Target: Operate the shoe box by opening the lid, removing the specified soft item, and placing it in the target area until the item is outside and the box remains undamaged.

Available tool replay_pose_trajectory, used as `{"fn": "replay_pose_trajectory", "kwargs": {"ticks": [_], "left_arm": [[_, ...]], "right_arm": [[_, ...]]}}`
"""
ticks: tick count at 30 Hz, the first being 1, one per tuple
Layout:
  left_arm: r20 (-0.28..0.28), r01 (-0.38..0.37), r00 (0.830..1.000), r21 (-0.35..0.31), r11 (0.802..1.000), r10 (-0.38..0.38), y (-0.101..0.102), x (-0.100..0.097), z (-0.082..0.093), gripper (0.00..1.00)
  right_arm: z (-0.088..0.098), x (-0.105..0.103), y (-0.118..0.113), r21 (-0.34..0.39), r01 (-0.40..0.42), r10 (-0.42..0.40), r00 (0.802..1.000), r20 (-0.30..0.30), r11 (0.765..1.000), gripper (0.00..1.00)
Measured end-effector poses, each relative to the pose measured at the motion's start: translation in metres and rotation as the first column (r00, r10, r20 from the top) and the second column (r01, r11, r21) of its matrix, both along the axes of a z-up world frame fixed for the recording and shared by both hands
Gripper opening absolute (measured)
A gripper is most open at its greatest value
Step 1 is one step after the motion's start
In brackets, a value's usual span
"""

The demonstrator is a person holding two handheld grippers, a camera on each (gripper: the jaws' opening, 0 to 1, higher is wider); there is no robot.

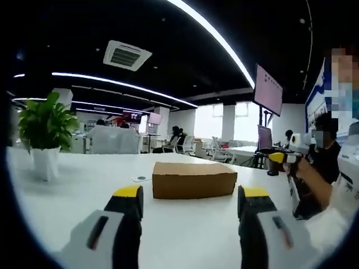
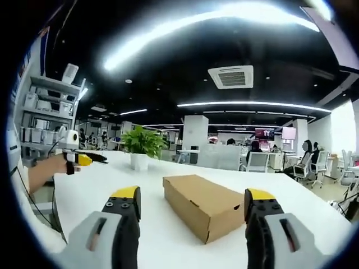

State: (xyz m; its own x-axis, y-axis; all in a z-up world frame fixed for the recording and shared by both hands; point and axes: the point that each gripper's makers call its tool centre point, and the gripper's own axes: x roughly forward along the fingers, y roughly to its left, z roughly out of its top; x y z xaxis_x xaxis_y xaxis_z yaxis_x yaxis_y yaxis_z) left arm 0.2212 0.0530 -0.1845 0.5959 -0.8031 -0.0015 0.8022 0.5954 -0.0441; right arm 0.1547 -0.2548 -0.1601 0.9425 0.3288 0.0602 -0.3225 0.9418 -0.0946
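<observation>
A closed brown cardboard shoe box [image 1: 194,179] lies on the white table [image 1: 84,185], its lid down. In the left gripper view my left gripper [image 1: 192,204] stands open just short of the box's long side, nothing between its yellow-tipped fingers. At the right edge of that view a person's hand holds the right gripper [image 1: 279,161] level with the box. In the right gripper view the shoe box [image 2: 205,207] sits corner-on ahead, and my right gripper [image 2: 193,207] is open and empty before it. The left gripper [image 2: 84,158] shows at the left, held by a hand.
A potted green plant [image 1: 44,131] in a white pot stands at the table's far left; the same plant [image 2: 141,147] appears behind the box in the right gripper view. Shelves with gear [image 2: 47,112] stand at the left. Office chairs and seated people fill the background.
</observation>
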Motion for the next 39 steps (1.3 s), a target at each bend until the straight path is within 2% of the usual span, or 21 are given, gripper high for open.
{"fn": "replay_pose_trajectory", "kwargs": {"ticks": [1,3,6,15,21,24,26,29,33,36,39], "left_arm": [[0.007,0.012,1.0,0.028,1.0,-0.012,-0.003,0.0,-0.003,0.78],[0.012,-0.005,1.0,0.068,0.998,0.004,-0.006,0.003,-0.008,0.76],[-0.002,0.006,1.0,0.066,0.998,-0.006,-0.011,0.005,-0.011,0.76],[0.004,0.006,1.0,0.02,1.0,-0.006,-0.014,0.017,-0.001,0.69],[0.017,-0.008,1.0,0.05,0.999,0.007,-0.015,0.026,0.004,0.67],[-0.014,0.011,1.0,-0.02,1.0,-0.011,-0.018,0.028,0.012,0.71],[-0.034,0.036,0.999,-0.024,0.999,-0.037,-0.021,0.028,0.012,0.7],[-0.036,0.03,0.999,-0.026,0.999,-0.031,-0.022,0.031,0.013,0.7],[-0.032,0.023,0.999,-0.027,0.999,-0.024,-0.027,0.034,0.015,0.69],[-0.027,0.015,1.0,-0.01,1.0,-0.016,-0.03,0.035,0.015,0.68],[-0.036,0.023,0.999,-0.045,0.999,-0.025,-0.034,0.035,0.021,0.68]], "right_arm": [[0.001,0.001,-0.001,-0.004,0.004,-0.004,1.0,0.001,1.0,0.76],[0.006,0.004,-0.004,-0.039,0.026,-0.024,0.999,0.044,0.999,0.73],[0.01,0.005,-0.001,-0.041,0.016,-0.013,0.998,0.067,0.999,0.74],[-0.001,0.013,-0.009,-0.044,0.049,-0.049,0.999,0.001,0.998,0.78],[0.004,0.017,-0.012,-0.039,0.052,-0.053,0.998,-0.017,0.998,0.77],[0.005,0.02,-0.009,-0.053,0.037,-0.039,0.998,-0.044,0.998,0.7],[0.011,0.019,-0.007,-0.064,0.029,-0.031,0.999,-0.031,0.998,0.71],[0.019,0.019,-0.007,-0.081,0.04,-0.04,0.999,-0.008,0.996,0.74],[0.024,0.018,-0.009,-0.06,0.051,-0.05,0.999,0.011,0.997,0.74],[0.022,0.016,-0.011,-0.051,0.062,-0.061,0.998,0.005,0.997,0.74],[0.017,0.015,-0.012,-0.044,0.054,-0.055,0.998,-0.015,0.998,0.74]]}}
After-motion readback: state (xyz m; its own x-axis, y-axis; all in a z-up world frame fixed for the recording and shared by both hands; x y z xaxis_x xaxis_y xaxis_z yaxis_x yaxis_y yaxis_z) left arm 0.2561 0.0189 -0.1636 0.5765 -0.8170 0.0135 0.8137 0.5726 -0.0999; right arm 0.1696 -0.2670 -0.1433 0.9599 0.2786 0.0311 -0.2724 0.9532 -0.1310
